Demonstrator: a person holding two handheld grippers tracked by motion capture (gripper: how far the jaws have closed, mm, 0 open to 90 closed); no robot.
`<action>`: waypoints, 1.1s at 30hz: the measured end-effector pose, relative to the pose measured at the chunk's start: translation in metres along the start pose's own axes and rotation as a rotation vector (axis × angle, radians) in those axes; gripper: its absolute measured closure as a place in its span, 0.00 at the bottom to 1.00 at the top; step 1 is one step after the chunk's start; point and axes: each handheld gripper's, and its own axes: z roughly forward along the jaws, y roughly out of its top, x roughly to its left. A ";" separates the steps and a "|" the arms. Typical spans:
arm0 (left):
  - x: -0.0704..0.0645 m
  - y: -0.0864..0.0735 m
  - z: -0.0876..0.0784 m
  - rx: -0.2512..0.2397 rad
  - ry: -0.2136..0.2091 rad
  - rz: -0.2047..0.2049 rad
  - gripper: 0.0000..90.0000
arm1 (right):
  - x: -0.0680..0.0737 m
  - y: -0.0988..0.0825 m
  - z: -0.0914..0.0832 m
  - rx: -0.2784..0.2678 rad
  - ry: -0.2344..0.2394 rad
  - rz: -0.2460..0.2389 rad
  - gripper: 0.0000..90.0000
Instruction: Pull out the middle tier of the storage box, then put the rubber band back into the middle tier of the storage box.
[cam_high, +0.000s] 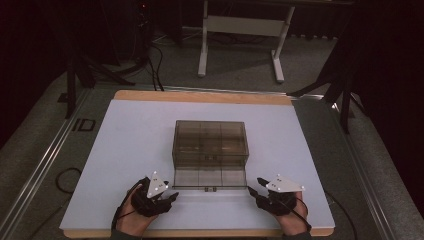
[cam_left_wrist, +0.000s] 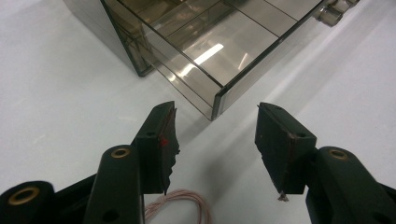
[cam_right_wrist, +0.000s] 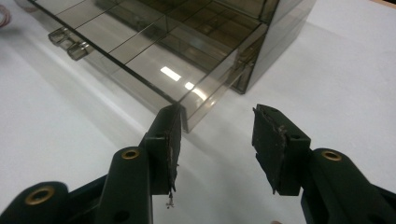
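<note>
A smoke-tinted clear plastic drawer cabinet (cam_high: 210, 141) sits in the middle of the white worktop (cam_high: 125, 150), its lowest drawer (cam_high: 209, 179) drawn out toward the person, with two small knobs (cam_high: 210, 189) on its front edge. The left gripper (cam_high: 167, 199) sits just off the drawer's front left corner, jaws spread and holding nothing, the corner (cam_left_wrist: 217, 105) just ahead of them. The right gripper (cam_high: 255, 186) mirrors it at the front right corner (cam_right_wrist: 184, 122), jaws likewise apart and empty.

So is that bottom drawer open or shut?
Open: the drawer sticks out from the box toward the person, its compartments looking empty.
</note>
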 end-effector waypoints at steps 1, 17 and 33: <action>0.001 0.000 0.000 0.002 -0.006 0.000 0.53 | -0.001 0.000 -0.001 -0.002 -0.003 0.003 0.57; 0.018 -0.008 -0.007 0.037 -0.036 -0.007 0.47 | -0.015 -0.002 -0.009 -0.023 -0.040 0.045 0.56; 0.028 -0.015 -0.009 0.050 -0.022 -0.013 0.46 | -0.027 -0.010 -0.006 -0.003 -0.107 0.071 0.56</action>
